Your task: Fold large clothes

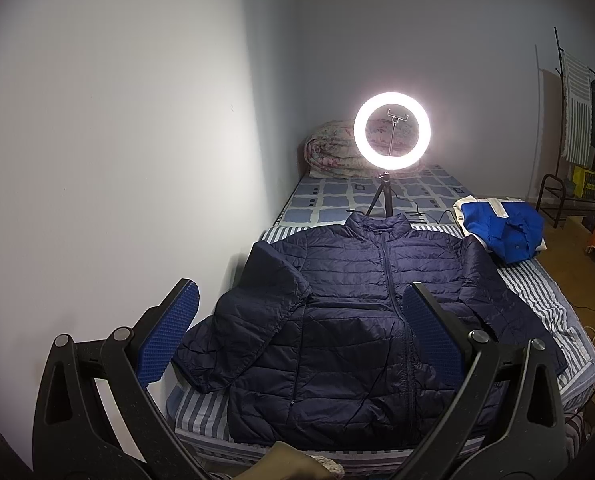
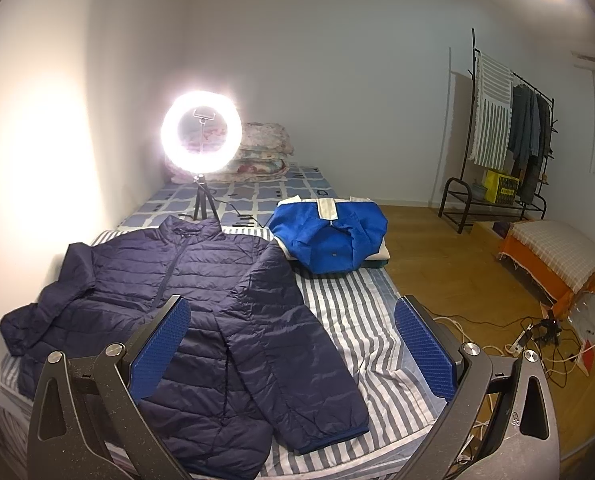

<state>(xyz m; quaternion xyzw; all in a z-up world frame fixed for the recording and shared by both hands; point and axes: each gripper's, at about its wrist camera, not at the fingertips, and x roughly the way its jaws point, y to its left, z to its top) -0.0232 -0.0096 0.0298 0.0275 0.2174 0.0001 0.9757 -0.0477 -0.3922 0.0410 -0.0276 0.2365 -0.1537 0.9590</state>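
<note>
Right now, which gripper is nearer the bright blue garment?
Right. The right gripper hovers over the navy jacket's sleeve, on the blue garment's side; the left gripper is over the jacket's far half.

A: Setting?
B: Home bedroom. Bed (image 2: 361, 312) against the wall corner, striped sheet, rolled floral quilt (image 2: 257, 152) at the far end.
A: Other signs?
B: Clothes rack (image 2: 509, 136) with hanging garments, wooden floor (image 2: 437, 256), lit ring light (image 2: 200, 133) on a tripod standing on the bed.

Left gripper (image 1: 301, 304) wide open above navy puffer jacket (image 1: 361, 312), spread flat on striped bed sheet (image 1: 537, 292); ring light (image 1: 392, 131) far behind.
</note>
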